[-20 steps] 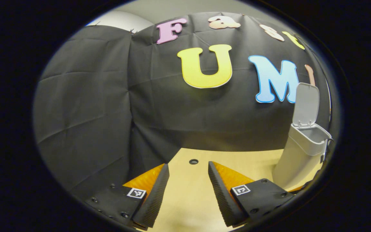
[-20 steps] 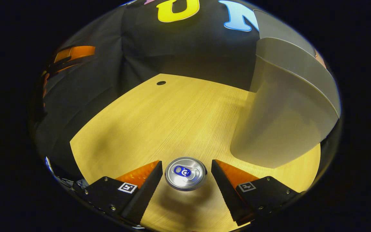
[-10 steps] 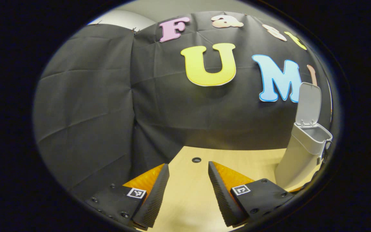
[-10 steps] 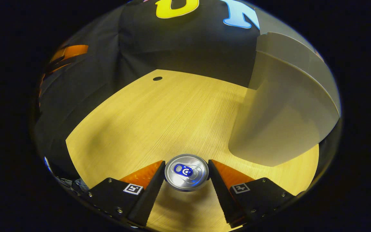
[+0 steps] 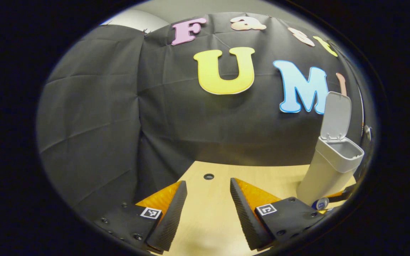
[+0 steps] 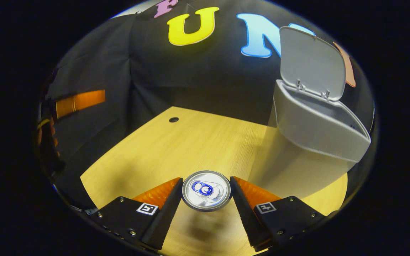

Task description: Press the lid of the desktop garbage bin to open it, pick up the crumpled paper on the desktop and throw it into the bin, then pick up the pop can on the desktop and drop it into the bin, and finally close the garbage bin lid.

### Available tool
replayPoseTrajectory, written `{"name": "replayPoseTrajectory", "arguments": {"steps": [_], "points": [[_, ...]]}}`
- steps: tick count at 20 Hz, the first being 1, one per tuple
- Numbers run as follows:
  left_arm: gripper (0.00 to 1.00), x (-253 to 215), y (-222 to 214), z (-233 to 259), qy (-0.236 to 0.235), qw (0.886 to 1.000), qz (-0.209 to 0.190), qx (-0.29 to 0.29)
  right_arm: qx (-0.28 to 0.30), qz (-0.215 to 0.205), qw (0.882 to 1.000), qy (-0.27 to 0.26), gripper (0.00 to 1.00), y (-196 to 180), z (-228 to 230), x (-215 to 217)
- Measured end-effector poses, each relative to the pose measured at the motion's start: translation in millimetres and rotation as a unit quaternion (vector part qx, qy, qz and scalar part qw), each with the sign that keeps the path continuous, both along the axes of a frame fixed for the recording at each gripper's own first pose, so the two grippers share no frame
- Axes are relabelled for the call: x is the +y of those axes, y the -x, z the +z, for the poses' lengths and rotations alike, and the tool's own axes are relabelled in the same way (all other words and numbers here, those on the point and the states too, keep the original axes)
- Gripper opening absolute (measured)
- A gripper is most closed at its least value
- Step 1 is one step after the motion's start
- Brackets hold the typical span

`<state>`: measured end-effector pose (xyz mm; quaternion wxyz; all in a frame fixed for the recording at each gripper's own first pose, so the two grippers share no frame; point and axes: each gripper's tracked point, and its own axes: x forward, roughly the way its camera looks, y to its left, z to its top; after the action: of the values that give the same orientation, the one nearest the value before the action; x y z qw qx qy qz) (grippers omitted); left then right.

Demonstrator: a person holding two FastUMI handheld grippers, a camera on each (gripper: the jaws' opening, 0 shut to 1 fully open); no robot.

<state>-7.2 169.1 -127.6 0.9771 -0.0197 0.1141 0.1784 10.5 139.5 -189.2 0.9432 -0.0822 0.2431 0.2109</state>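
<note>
Pop can sat clenched in the right tool; the left tool stayed released. Next, I'd guess: carry toward two o'clock, over the open bin.

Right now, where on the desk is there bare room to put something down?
Free: the wooden desk between the round cable hole and the pop can, bordered right by the garbage bin. Crowded: the near edge, where the right gripper clamps the can beside the bin's base.
</note>
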Motion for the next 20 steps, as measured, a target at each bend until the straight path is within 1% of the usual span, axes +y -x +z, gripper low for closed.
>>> {"name": "replayPoseTrajectory", "arguments": {"steps": [1,2,7,12,13,14,20], "points": [[0.74,-2,-3,0,0.000,1.000,-0.003,-0.001,-0.012,-0.001,1.000,-0.007,0.84,-2,13,3],[0.81,-4,-4,0,0.001,1.000,-0.005,-0.001,-0.026,-0.001,1.000,-0.015,0.84,-7,27,5],[0.81,-10,-7,0,0.004,1.000,-0.011,-0.001,-0.091,-0.001,0.994,-0.058,0.84,-24,98,17],[0.82,-9,-6,-2,0.007,1.000,-0.009,0.002,-0.151,-0.008,0.984,-0.090,0.84,-36,156,16],[0.82,-7,-6,-2,0.008,1.000,-0.008,0.002,-0.161,-0.012,0.982,-0.095,0.84,-37,168,13],[0.89,-7,-6,-2,0.010,1.000,-0.007,0.003,-0.170,-0.016,0.980,-0.100,0.84,-37,177,10],[0.89,-6,-7,-7,0.013,1.000,-0.007,0.007,-0.218,-0.053,0.967,-0.119,0.84,-50,217,-20]]}}
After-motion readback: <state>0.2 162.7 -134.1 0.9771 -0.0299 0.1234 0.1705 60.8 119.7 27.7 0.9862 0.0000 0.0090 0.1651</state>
